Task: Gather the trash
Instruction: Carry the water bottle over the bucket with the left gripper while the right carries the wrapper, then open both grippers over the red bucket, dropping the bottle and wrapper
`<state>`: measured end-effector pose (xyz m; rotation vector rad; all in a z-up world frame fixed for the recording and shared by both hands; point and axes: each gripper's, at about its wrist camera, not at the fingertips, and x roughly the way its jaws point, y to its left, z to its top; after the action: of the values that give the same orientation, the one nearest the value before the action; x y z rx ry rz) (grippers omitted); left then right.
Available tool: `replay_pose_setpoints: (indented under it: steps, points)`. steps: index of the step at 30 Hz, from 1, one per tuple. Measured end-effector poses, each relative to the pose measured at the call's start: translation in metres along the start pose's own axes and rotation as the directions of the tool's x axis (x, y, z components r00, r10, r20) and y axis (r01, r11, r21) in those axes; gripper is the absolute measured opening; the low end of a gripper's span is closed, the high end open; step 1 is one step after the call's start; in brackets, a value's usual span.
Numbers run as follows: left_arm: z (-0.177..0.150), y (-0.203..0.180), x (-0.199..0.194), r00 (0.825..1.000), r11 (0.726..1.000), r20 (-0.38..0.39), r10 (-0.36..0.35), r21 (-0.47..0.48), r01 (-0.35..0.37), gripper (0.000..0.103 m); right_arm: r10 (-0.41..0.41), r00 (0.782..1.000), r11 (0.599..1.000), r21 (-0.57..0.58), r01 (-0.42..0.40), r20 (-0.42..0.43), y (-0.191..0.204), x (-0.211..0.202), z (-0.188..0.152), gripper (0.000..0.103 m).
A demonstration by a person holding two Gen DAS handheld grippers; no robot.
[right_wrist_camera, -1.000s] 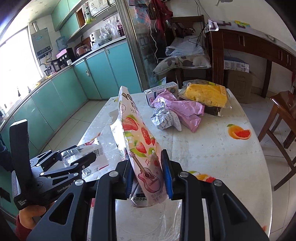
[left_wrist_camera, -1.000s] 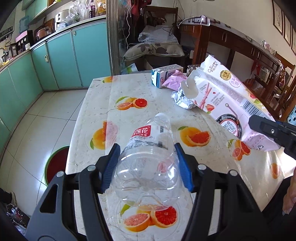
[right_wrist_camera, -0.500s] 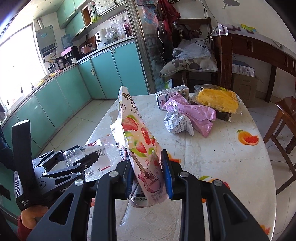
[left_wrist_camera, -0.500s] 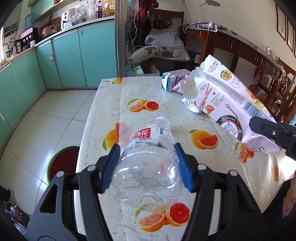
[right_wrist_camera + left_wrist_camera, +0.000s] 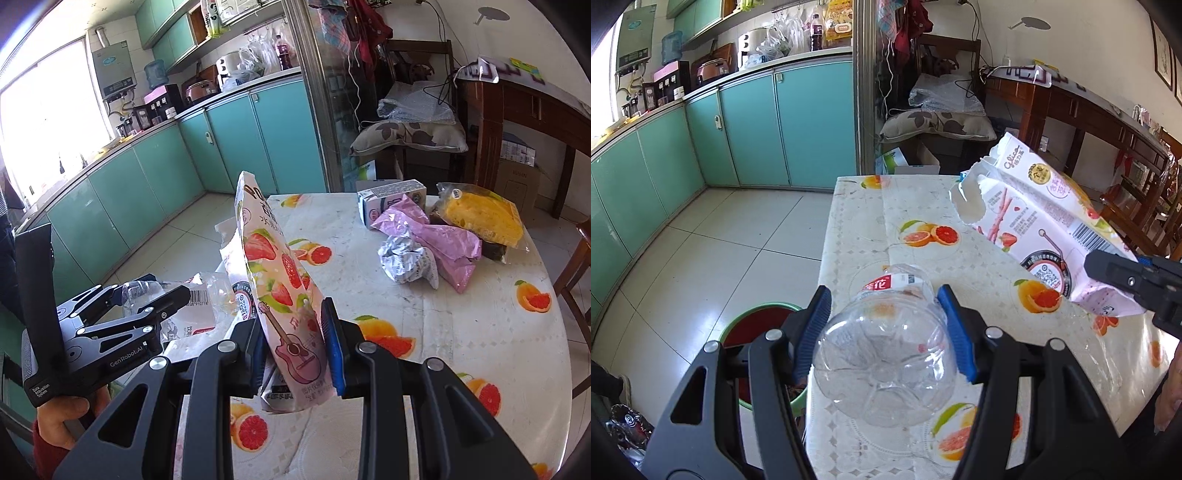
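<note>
Teal kitchen cabinets (image 5: 746, 125), fruit-print table (image 5: 923, 206) — left tongs (image 5: 884, 332) clamping bottle (image 5: 882, 350), right tongs (image 5: 295, 345) pinching snack bag (image 5: 284, 295)

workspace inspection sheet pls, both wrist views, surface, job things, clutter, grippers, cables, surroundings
surface: table under a fruit-print cloth, covered with clear film.
job's things: empty clear bottle held in the left gripper; torn strawberry snack bag held in the right gripper; green-rimmed bin on the floor beside the table.
clutter: milk carton, pink wrapper, crumpled foil and bagged yellow cake at the far end.
grippers: both jaws closed on their items, lifted off the table.
cables: white cable hanging by the far chair; none on the table.
surroundings: teal cabinets, tiled floor, wooden chair at the table's right.
</note>
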<state>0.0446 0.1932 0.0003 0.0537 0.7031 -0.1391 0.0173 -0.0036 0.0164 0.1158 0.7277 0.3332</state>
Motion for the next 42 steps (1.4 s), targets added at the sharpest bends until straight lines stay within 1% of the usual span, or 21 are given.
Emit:
replay_pose_setpoints:
  steps: [6,12,17,19,23,27,31,42]
  points:
    - [-0.002,0.044,-0.003,0.997,0.997,-0.001,0.075,-0.020,-0.075,0.058,0.058,0.998,0.998,-0.032,-0.058,-0.005,0.031,0.021,0.014,0.027]
    - [-0.007,0.092,0.006,0.988,0.987,-0.039,0.151,-0.056,-0.153,0.058,0.117,0.993,0.991,-0.057,-0.119,-0.027,0.065,0.050,0.026,0.027]
    - [-0.014,0.133,0.021,0.978,0.974,-0.090,0.190,-0.105,-0.199,0.058,0.159,0.984,0.984,-0.073,-0.165,-0.081,0.092,0.084,0.032,0.027]
    - [-0.017,0.147,0.030,0.971,0.968,-0.113,0.210,-0.118,-0.223,0.058,0.182,0.977,0.980,-0.058,-0.189,-0.113,0.099,0.101,0.033,0.027]
    - [-0.025,0.172,0.049,0.961,0.956,-0.160,0.227,-0.150,-0.251,0.058,0.207,0.963,0.977,-0.016,-0.213,-0.171,0.111,0.133,0.034,0.027]
    - [-0.027,0.184,0.065,0.945,0.945,-0.195,0.263,-0.147,-0.293,0.058,0.214,0.956,0.976,0.010,-0.217,-0.202,0.118,0.157,0.035,0.027]
    - [-0.027,0.188,0.077,0.937,0.938,-0.217,0.272,-0.156,-0.309,0.057,0.219,0.944,0.975,0.024,-0.220,-0.245,0.123,0.181,0.036,0.027]
    - [-0.025,0.191,0.102,0.927,0.937,-0.261,0.270,-0.151,-0.315,0.057,0.202,0.943,0.978,-0.003,-0.211,-0.263,0.140,0.200,0.044,0.026]
